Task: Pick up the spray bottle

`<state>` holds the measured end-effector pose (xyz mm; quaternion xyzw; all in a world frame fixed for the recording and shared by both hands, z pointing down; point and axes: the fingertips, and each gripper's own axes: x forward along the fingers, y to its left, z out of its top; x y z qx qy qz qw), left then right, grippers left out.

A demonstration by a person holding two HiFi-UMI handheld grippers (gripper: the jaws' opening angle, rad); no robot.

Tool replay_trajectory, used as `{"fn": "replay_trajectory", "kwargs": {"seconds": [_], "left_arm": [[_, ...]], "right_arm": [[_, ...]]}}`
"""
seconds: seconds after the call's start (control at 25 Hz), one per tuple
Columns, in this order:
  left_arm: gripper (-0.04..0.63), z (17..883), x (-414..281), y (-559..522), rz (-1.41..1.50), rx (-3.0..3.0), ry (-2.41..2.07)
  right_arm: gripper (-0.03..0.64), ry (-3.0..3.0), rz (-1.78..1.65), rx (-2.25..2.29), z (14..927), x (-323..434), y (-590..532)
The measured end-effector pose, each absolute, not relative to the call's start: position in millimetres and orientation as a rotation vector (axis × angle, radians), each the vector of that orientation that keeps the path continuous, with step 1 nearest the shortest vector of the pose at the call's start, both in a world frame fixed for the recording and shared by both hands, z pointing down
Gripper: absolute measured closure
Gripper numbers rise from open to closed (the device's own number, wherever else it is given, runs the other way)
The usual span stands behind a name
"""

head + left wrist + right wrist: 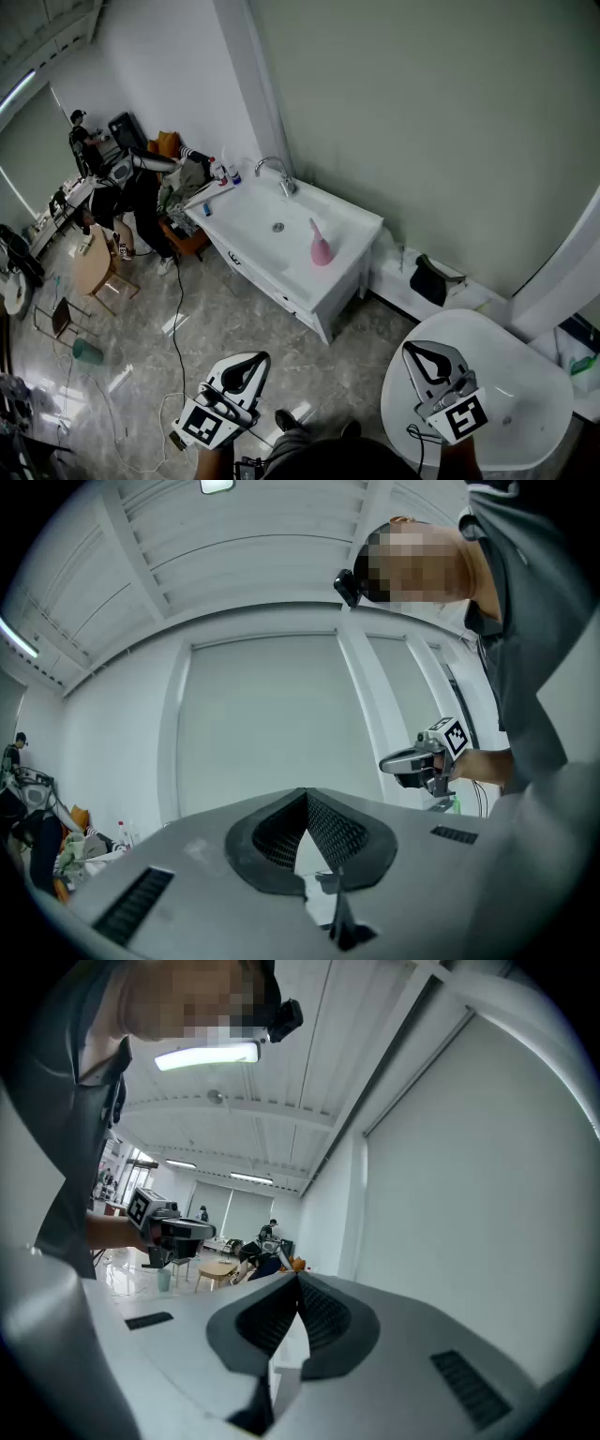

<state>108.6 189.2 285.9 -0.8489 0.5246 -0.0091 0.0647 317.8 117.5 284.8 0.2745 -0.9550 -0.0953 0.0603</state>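
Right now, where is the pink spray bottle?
In the head view, the pink spray bottle sits in the white sink near the picture's centre, at the basin's right end, right of the drain and the faucet.

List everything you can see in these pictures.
spray bottle: one, pink, in the sink
sink: one, white, against the wall
tap: one, silver, at the sink's back
bottles: a few, small, sink's left end
round table: one, white, lower right
bag: one, black, by the wall
left gripper: one, grey, shut, empty
right gripper: one, grey, shut, empty
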Motion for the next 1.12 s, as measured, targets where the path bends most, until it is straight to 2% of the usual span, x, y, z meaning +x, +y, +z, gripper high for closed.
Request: {"fn": "replay_trajectory", "kwargs": {"seconds": [0.6,1.12], "left_arm": [[0.594,290,107,195,-0.014,-2.578,1.588],[0.594,297,62,207,0.004,-2.610,1.553]], "right_arm": [[0.607,-2.881,-0.315,0.823,286,310,128],[0.607,-2.855,-0.338,0.915,280,271,142]]}}
